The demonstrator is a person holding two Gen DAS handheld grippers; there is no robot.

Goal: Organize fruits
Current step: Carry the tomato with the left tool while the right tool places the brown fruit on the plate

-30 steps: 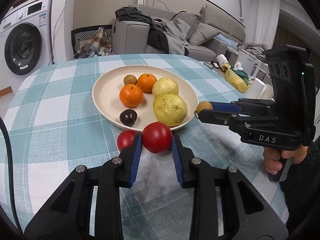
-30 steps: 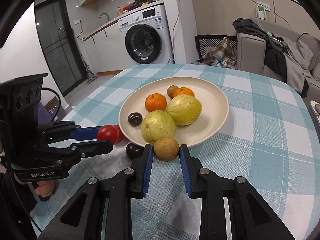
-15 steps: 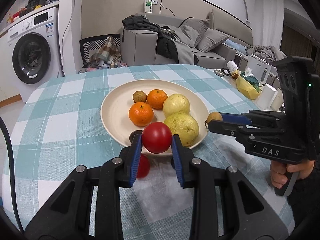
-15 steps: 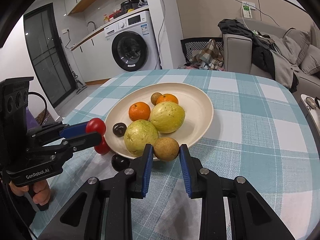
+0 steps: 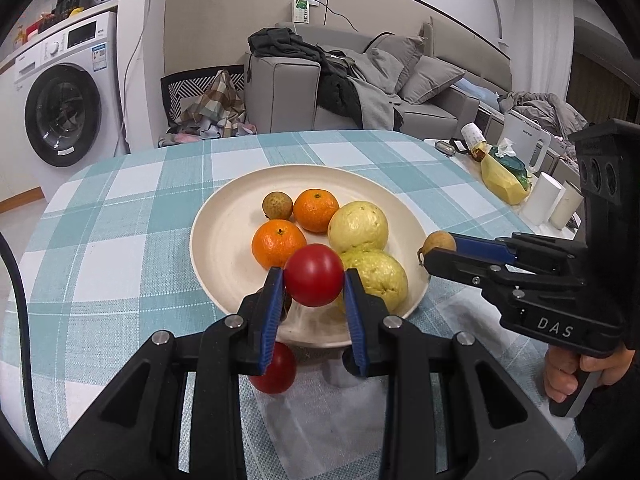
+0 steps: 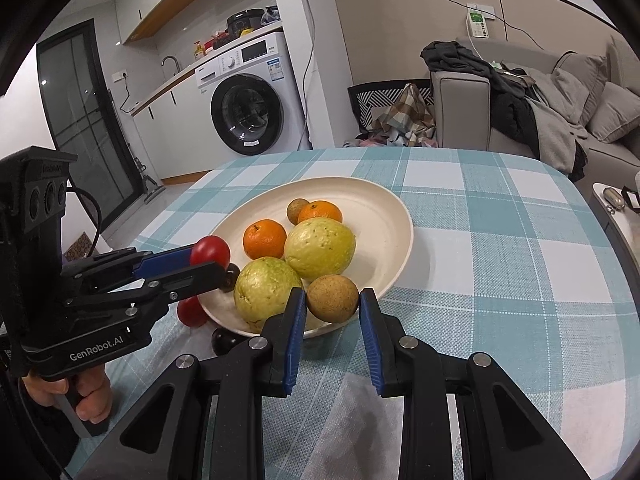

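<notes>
My left gripper (image 5: pixel 314 286) is shut on a red tomato (image 5: pixel 314 275) and holds it above the near rim of the cream plate (image 5: pixel 224 236). My right gripper (image 6: pixel 333 306) is shut on a small brown round fruit (image 6: pixel 332 298) over the plate's (image 6: pixel 384 216) near edge. The plate holds two oranges (image 5: pixel 278 243), two yellow-green guavas (image 5: pixel 358 227) and another small brown fruit (image 5: pixel 277 205). A second red tomato (image 5: pixel 276 368) lies on the cloth below my left gripper. A dark round fruit (image 6: pixel 223 340) lies on the cloth by the plate.
The round table wears a teal and white checked cloth (image 5: pixel 120 240). A side table with a kettle (image 5: pixel 524 144) and yellow pouch (image 5: pixel 502 176) stands at the right. A washing machine (image 6: pixel 248 96) and sofa (image 6: pixel 540 120) lie beyond the table.
Both grippers have risen and moved forward with their fruit, from just short of the plate's rim to over its near edge. The second tomato stayed on the cloth.
</notes>
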